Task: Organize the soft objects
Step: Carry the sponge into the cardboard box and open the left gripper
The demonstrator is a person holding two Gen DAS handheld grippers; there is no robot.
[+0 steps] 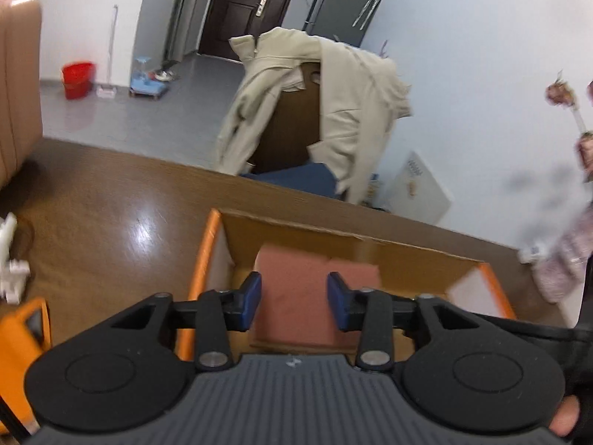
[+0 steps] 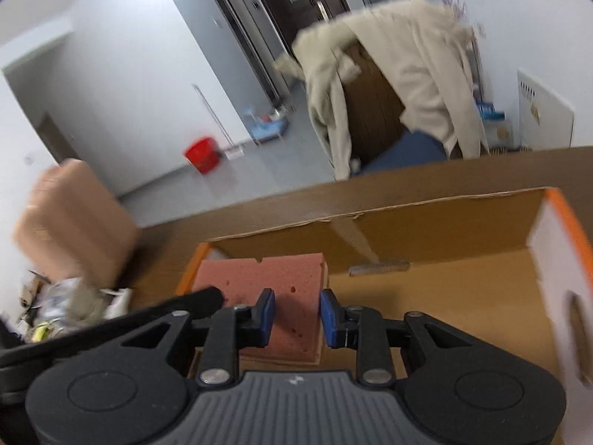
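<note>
An open cardboard box with orange edges stands on the brown table. A pink sponge lies flat inside it, toward its left side. My left gripper hovers over the box, its blue pads apart and nothing between them; the sponge lies below. My right gripper is also above the box, pads a little apart and not pressing on anything. A blurred pink-and-white fabric thing shows at the right edge of the left wrist view.
Behind the table stands a chair draped with a beige jacket. A tan case is at the left, with an orange box and a white object below it. Loose clutter lies left of the cardboard box.
</note>
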